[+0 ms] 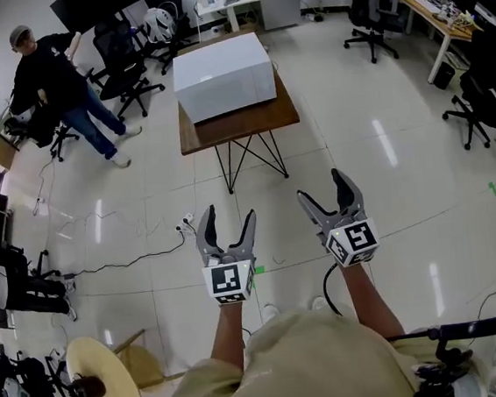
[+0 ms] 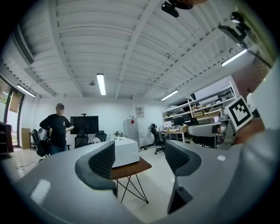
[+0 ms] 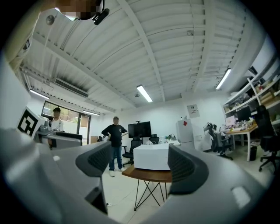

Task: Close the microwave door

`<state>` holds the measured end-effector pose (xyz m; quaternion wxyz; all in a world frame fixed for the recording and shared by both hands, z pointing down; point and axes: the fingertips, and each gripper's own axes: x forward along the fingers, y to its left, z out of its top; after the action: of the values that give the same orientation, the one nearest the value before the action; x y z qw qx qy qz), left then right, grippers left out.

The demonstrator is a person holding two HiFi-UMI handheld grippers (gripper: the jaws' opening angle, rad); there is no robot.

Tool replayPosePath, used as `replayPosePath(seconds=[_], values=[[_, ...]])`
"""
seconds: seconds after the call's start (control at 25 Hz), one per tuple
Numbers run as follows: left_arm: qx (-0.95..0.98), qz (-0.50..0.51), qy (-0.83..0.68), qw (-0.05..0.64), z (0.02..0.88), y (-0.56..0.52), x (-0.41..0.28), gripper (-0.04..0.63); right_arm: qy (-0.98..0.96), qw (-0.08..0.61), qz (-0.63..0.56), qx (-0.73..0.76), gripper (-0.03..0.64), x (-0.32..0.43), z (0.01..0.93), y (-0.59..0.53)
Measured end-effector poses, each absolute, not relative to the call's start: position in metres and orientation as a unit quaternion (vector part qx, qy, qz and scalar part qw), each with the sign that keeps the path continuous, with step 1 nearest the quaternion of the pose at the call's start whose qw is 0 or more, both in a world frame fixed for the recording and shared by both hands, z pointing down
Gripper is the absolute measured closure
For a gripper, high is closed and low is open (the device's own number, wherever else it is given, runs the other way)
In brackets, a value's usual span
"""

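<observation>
Khaki shirt (image 1: 318, 362) fills the bottom edge of the head view, and two bare forearms reach forward from it, holding the grippers over glossy white floor tiles. The left gripper (image 1: 229, 215) has its jaws spread apart with nothing between them; in its own view the left gripper (image 2: 140, 159) frames only the distant room through that gap. The right gripper (image 1: 323, 187) is likewise wide apart and empty, as the right gripper view (image 3: 138, 159) confirms. Each carries a marker cube (image 1: 227, 282) printed with a black-and-white square pattern, not letters. The microwave (image 1: 222, 77), a plain white box, sits on a small brown wooden table (image 1: 240, 125) with thin black wire legs, well ahead of both grippers and touched by neither. Any print on its casing is too small to tell, and its door cannot be made out from these angles; both gripper views show the microwave (image 2: 124, 152) (image 3: 152, 157) as blank white sides. A person in a dark top (image 1: 59, 81) stands left of the table among black office chairs (image 1: 128, 60). On the far wall hangs a paper sign (image 2: 139, 112) whose print is unreadable, and below it stands a white fridge (image 2: 131, 128) bearing a small red sticker. A black cable (image 1: 123, 266) trails across the floor to the left of the left gripper.
</observation>
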<state>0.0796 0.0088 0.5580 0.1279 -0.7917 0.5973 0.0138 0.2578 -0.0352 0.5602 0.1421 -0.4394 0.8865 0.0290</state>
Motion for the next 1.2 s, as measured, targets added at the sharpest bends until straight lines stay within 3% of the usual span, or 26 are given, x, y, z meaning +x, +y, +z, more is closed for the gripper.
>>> replayPosePath(seconds=[0.6,1.2], values=[[-0.768,0.045,0.623,0.138,0.542,0.057,-0.017,0.249,0.888,0.114,0.058,-0.443,0.222,0.179,0.554,-0.008],[-0.766,0.038,0.625,0.143,0.532,0.042,-0.022,0.249,0.879,0.110,0.069,-0.458,0.222,0.183,0.534,-0.014]])
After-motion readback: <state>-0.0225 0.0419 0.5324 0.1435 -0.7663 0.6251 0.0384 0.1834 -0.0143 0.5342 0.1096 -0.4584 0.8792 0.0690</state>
